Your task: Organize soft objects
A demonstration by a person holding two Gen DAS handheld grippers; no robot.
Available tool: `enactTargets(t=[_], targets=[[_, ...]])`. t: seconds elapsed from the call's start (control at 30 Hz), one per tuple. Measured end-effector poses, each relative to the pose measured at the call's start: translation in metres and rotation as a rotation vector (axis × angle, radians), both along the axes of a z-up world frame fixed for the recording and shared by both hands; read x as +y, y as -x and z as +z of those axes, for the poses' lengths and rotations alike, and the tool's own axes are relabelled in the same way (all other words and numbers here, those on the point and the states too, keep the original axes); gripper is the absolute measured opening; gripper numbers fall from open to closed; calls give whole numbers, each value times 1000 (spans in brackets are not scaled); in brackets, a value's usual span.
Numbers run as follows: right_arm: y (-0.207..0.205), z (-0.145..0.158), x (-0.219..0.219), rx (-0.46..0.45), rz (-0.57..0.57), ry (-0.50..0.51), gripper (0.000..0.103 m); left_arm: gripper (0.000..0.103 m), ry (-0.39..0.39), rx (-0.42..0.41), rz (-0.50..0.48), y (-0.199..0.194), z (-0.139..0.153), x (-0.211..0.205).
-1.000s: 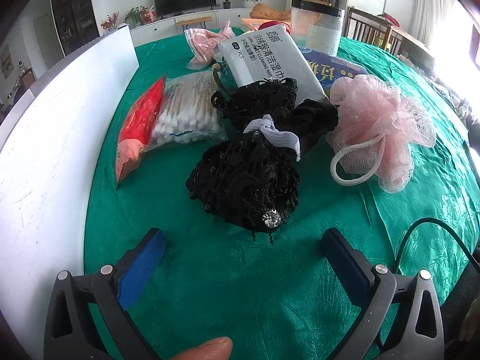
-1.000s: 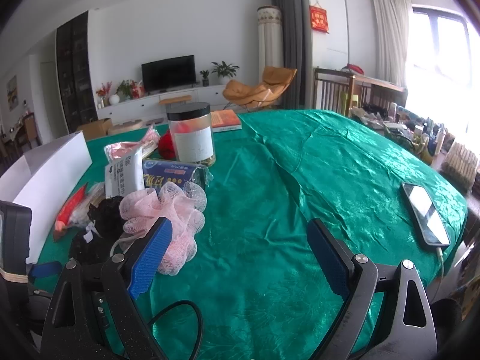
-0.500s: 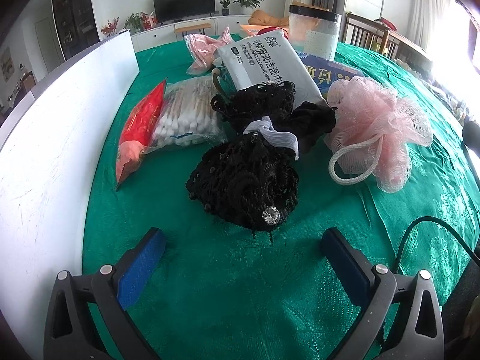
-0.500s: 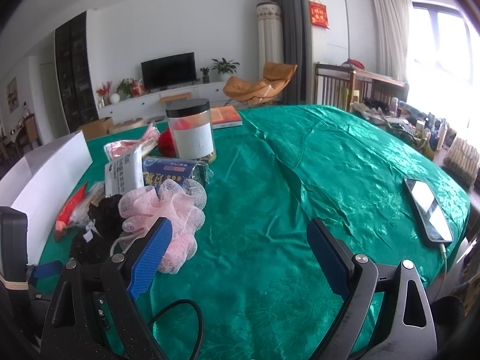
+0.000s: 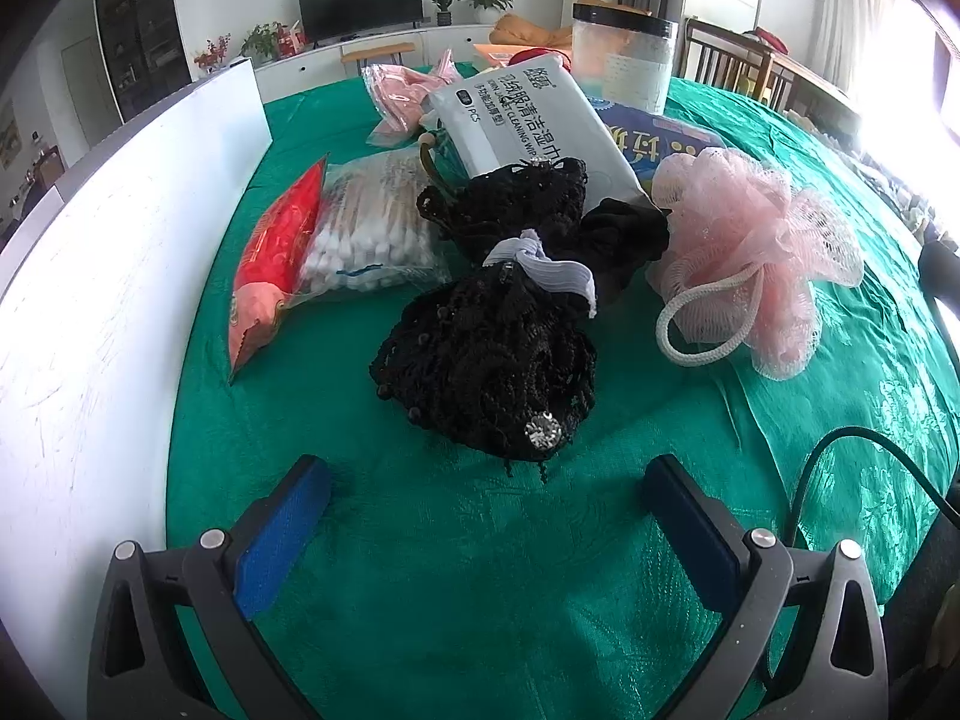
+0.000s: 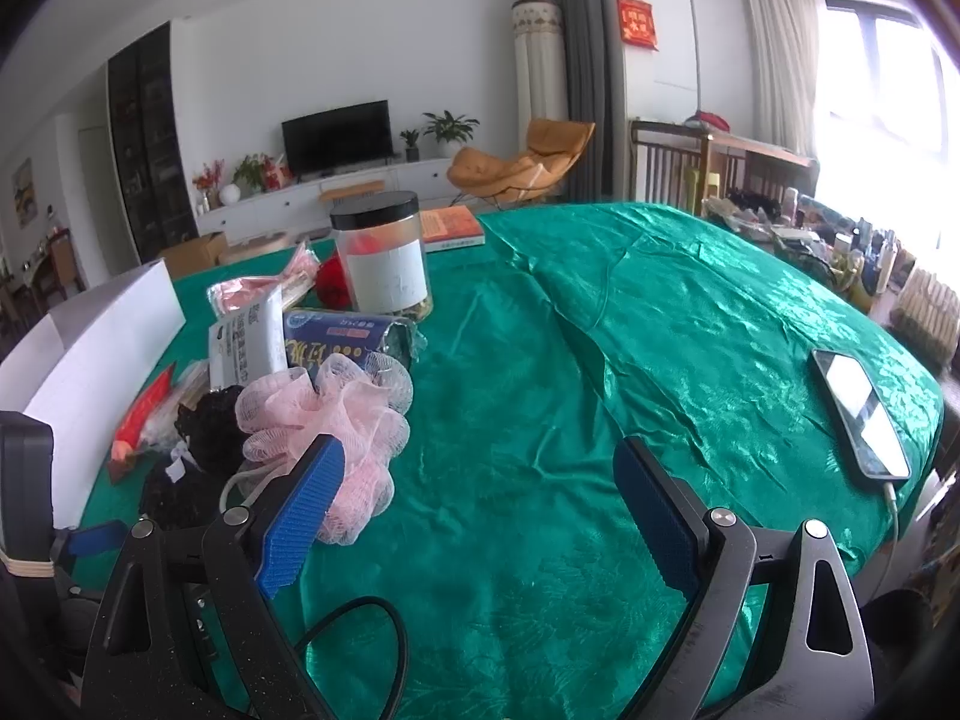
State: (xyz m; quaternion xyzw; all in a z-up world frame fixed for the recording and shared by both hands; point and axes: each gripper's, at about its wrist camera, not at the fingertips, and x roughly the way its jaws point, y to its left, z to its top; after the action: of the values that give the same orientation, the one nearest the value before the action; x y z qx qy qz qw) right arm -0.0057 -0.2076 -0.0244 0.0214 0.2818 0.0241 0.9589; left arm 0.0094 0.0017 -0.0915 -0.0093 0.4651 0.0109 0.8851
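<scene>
Green satin cloth [image 6: 690, 330] covers the bench; a television [image 6: 336, 141] stands at 12 o'clock. Left tongs [image 5: 480, 516] and right tongs [image 6: 474, 492] gape, empty. Black lace pouch [image 5: 486, 360] lies before the left tongs, pink bath pouf [image 5: 756, 246] at 1 o'clock.

White-walled living room, black flat television [image 6: 336, 135] set on a long white cabinet [image 6: 324, 192], orange lounge chair [image 6: 519, 165] placed beside grey curtains [image 6: 585, 72], bright daylight admitted through a right-hand window [image 6: 888, 78].

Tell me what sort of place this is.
Most likely a home living and dining room: a television on a low white cabinet, an orange lounge chair, and a table under a green tablecloth.
</scene>
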Motion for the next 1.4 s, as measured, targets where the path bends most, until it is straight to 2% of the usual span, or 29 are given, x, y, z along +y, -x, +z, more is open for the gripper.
enactTargets(t=[0.63, 1.0, 1.07, 1.17, 1.23, 1.3, 1.33, 1.37, 1.4], targets=[[-1, -4, 0, 9, 4, -7, 93, 103, 1, 14, -56, 0, 0, 6], [-12, -13, -19, 86, -9, -134, 93, 103, 1, -5, -66, 4, -1, 7], [-19, -14, -14, 112, 46, -174, 93, 103, 1, -11, -61, 4, -1, 7], [-43, -16, 11, 180, 189, -224, 93, 103, 0, -11, -61, 4, -1, 7], [-60, -22, 37, 236, 284, -192, 93, 103, 0, -11, -61, 4, -1, 7], [-77, -36, 60, 314, 336, -89, 92, 103, 1, -11, -61, 4, -1, 7], [-85, -45, 63, 345, 282, -11, 90, 103, 1, -12, -63, 5, -1, 7], [-90, -51, 53, 354, 202, 10, 90, 103, 1, -14, -65, 5, -1, 7], [-94, -53, 33, 345, 114, -35, 90, 103, 1, -17, -65, 6, -1, 6]])
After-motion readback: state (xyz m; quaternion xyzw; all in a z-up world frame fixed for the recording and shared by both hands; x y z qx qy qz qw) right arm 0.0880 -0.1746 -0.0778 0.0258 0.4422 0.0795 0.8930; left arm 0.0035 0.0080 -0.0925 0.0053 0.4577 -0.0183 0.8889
